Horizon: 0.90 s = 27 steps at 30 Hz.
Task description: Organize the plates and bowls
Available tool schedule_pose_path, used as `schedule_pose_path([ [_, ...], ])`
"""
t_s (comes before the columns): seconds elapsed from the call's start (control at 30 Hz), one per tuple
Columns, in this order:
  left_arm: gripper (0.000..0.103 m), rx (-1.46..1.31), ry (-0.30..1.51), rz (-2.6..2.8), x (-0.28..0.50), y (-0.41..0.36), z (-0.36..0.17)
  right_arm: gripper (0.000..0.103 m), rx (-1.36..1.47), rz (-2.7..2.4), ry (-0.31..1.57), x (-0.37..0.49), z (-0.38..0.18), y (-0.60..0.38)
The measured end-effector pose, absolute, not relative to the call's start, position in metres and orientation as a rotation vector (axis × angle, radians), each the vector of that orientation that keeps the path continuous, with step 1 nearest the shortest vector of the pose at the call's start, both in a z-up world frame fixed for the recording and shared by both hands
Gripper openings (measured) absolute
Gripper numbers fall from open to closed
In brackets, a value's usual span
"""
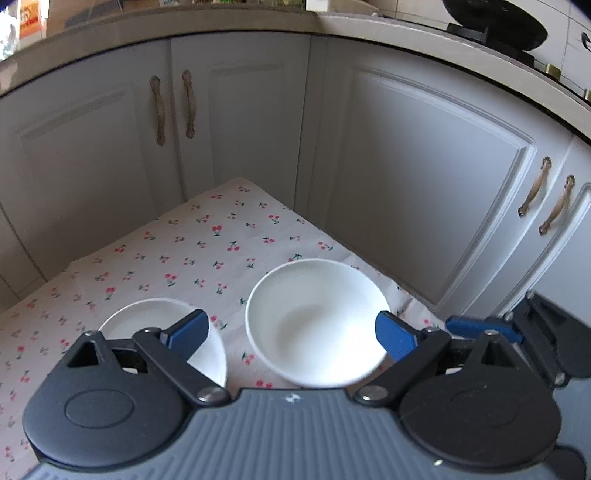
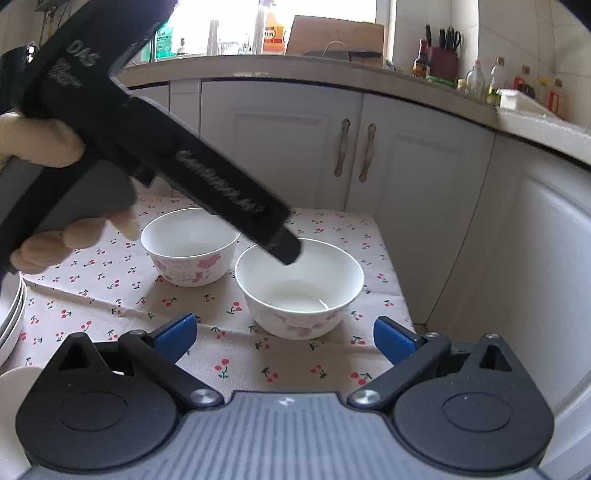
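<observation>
Left tongs (image 1: 291, 334): spread wide, pinching nothing, hovering over the worktop (image 1: 192, 251). Right tongs (image 2: 282, 334): also spread, nothing between the blue pads (image 2: 177, 334).

Worktop: small, covered with a white cloth printed with red cherries; cloth creased in the right-wrist view. It sits in the corner of an L-shaped run of pale grey kitchen cabinets (image 1: 424, 192) with brass curved handles (image 1: 188, 103).

Task items, left-wrist view:
- near bowl (image 1: 317, 323), white, upright, between the left tongs' pads, closer to the 3 o'clock one; contact unclear.
- far bowl (image 1: 162, 332) at 9 o'clock of it, partly hidden behind the left pad. The two are apart.

Right-wrist view:
- the near bowl (image 2: 299, 288) sits at 12 o'clock of the right tongs, pink floral print on its outer wall, the far bowl (image 2: 190, 245) at 10 o'clock of it with the same print.
- the left gripper's black body runs diagonally from 10 o'clock, its tip over the near bowl's rim; the person's left hand (image 2: 40, 144) grips it.
- stack of white plates (image 2: 11, 317) at the 9 o'clock frame edge, only partly visible.

Room: stone-coloured counter (image 2: 258, 68) above the cabinets, carrying bottles, a knife block (image 2: 443, 55) and a cardboard box (image 2: 332, 37). Bright window behind. Dark wok (image 1: 495, 22) on the counter at 1 o'clock in the left-wrist view. White tiled wall.
</observation>
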<state>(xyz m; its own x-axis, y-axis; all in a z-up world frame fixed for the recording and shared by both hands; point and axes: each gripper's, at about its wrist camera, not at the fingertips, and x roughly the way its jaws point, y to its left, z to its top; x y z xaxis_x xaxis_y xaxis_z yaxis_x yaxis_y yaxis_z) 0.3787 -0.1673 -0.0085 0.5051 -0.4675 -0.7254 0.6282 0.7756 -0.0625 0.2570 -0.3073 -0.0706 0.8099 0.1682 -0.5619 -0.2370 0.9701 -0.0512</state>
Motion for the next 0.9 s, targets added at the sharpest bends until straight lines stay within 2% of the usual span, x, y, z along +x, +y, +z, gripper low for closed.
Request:
schedule_pose_path([
  [0.2, 0.095, 0.236, 0.820, -0.693, 0.391, -0.187, -0.018, 0.100, -0.113, 0.227, 0.607, 0.276, -0.082, -0.311],
  [0.27, 0.091, 0.244, 0.830, -0.692, 0.395, -0.192, -0.022, 0.097, -0.109, 0.225, 0.605, 0.280, -0.084, -0.311],
  [0.33, 0.082, 0.240, 0.843, -0.696, 0.398, -0.195, -0.027, 0.093, -0.113, 0.224, 0.604, 0.283, -0.086, -0.311],
  [0.53, 0.079, 0.240, 0.867, -0.692, 0.410, -0.198, -0.037, 0.085, -0.135, 0.224, 0.615, 0.292, -0.090, -0.307],
  [0.7, 0.068, 0.252, 0.911, -0.693, 0.417, -0.201, -0.048, 0.084, -0.143, 0.224, 0.624, 0.296, -0.095, -0.306],
  [0.9, 0.060, 0.258, 0.932, -0.697, 0.424, -0.199, -0.055, 0.081, -0.135, 0.218, 0.616, 0.297, -0.096, -0.307],
])
